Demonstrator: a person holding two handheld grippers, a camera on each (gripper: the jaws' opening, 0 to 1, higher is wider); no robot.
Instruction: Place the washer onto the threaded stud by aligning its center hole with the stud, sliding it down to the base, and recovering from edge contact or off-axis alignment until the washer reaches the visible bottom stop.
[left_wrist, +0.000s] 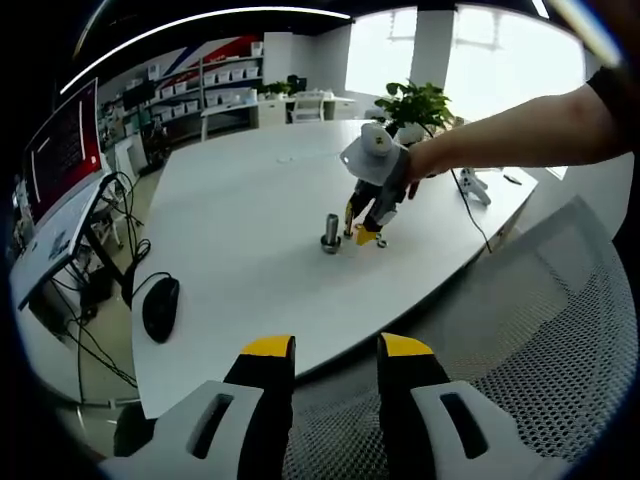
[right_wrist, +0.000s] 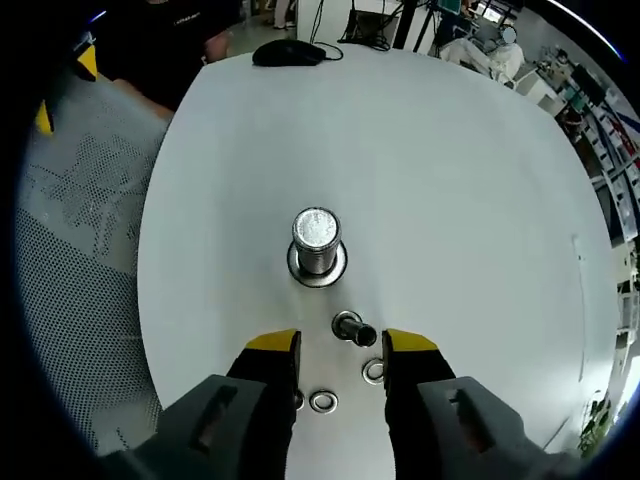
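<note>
Right then, my right gripper (right_wrist: 340, 352) hung low over the white table (right_wrist: 450, 170) with its yellow-tipped jaws apart and nothing between the pads, and a small nut (right_wrist: 352, 329) lay on its side in the gap just ahead of them. One washer (right_wrist: 323, 402) lay flat between the jaws nearer the camera, and another washer (right_wrist: 373, 371) sat just beside the right jaw. Past the nut stood the threaded stud (right_wrist: 317, 240), upright on its wide base, its shank bare with no washer on it yet. My left gripper (left_wrist: 335, 350) was held well back over a mesh chair (left_wrist: 520, 330), jaws parted and empty, looking across at the right gripper (left_wrist: 367, 235) near the stud (left_wrist: 331, 232). I judged the danger lay in the pickup: a thin washer flat on a hard top could skid or flip under the tips, and the nut close by could be knocked into the stud. If gripped crooked, the washer would catch the stud's top edge and hang tilted. I saw no tray or bin; the loose parts lay straight on the table, with a mouse (right_wrist: 289, 53) at the far edge.
</note>
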